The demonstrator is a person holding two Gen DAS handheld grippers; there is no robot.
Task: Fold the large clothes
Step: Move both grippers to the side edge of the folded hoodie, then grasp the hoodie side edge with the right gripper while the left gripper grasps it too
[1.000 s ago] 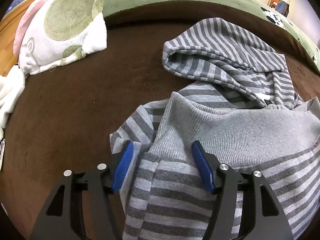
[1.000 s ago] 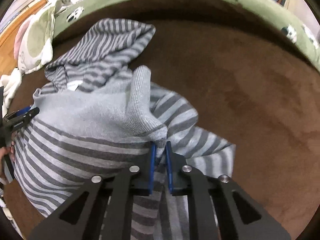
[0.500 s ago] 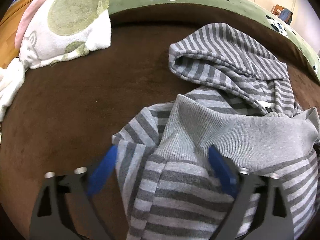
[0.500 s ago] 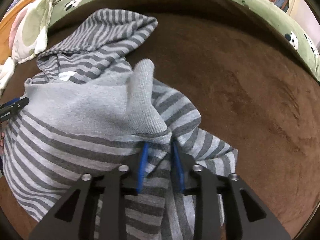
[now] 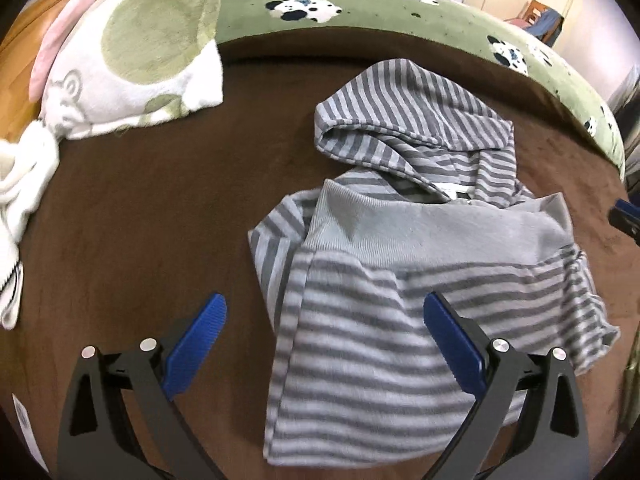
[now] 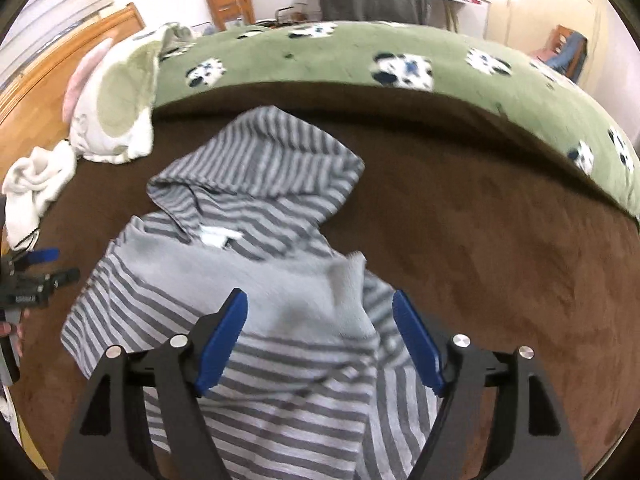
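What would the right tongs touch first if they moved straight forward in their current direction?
Most likely the striped hoodie: its plain grey hem band lies directly ahead of the open right tongs. Depth is uncertain.

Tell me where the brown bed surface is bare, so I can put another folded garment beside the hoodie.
The widest bare patch of brown blanket lies between the grey striped hoodie and the green panda-print blanket. A narrower one lies between the hoodie and the white-and-green plush pillow; the crumpled white cloth crowds that side.
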